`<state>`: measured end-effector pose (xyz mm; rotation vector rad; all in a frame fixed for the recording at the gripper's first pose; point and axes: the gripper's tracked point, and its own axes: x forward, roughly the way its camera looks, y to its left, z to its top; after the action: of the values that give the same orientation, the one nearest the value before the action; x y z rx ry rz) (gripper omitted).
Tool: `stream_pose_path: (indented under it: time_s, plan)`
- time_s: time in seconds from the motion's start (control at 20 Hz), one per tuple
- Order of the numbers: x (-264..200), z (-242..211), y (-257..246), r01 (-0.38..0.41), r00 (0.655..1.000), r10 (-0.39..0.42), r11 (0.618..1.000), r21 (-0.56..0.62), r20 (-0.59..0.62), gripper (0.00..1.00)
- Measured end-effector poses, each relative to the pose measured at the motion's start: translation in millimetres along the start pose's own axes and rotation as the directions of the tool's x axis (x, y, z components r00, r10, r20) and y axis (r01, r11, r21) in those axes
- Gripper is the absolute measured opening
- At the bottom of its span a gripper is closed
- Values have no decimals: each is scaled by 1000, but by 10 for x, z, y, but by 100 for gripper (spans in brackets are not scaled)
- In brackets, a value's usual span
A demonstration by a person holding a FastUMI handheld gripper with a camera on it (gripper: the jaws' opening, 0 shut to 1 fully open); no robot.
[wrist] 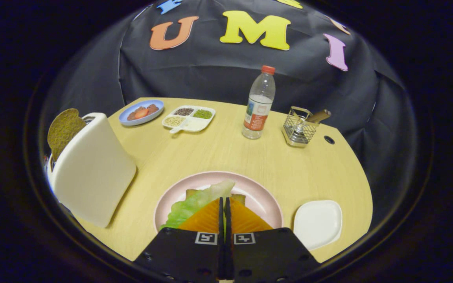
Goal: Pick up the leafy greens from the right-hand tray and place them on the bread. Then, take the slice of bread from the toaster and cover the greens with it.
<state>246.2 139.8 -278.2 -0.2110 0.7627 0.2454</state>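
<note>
The leafy greens (195, 202) lie across a slice of bread (239, 197) on the pink plate (260, 192). My gripper (224, 199) hangs right over them. Its fingers are pressed together, and the leaf's edge comes out at their tips and spreads to the left of them. A white toaster (92, 169) stands to the left of the plate, with a brown bread slice (63, 129) sticking out of its top. Right of the plate sits the white tray (317, 223) with nothing on it.
Beyond the plate stand a water bottle (258, 104) and a wire basket (299, 127) holding utensils. At the far left of the table are a blue plate (140, 112) of food and a divided dish (189, 118) of grains.
</note>
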Motion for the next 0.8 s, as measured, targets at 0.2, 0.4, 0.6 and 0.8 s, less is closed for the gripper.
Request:
stream_pose_path:
  time_s: [0.2,0.4,0.6,0.8]
  plan:
    - [164,-95,-105,25,1000,-24,999,35,-14,1]
    - [166,-116,-141,13,1000,-14,998,67,2,3]
    - [52,-119,-240,44,998,-46,998,40,43,33]
    - [-140,-133,-276,57,995,-58,998,14,80,65]
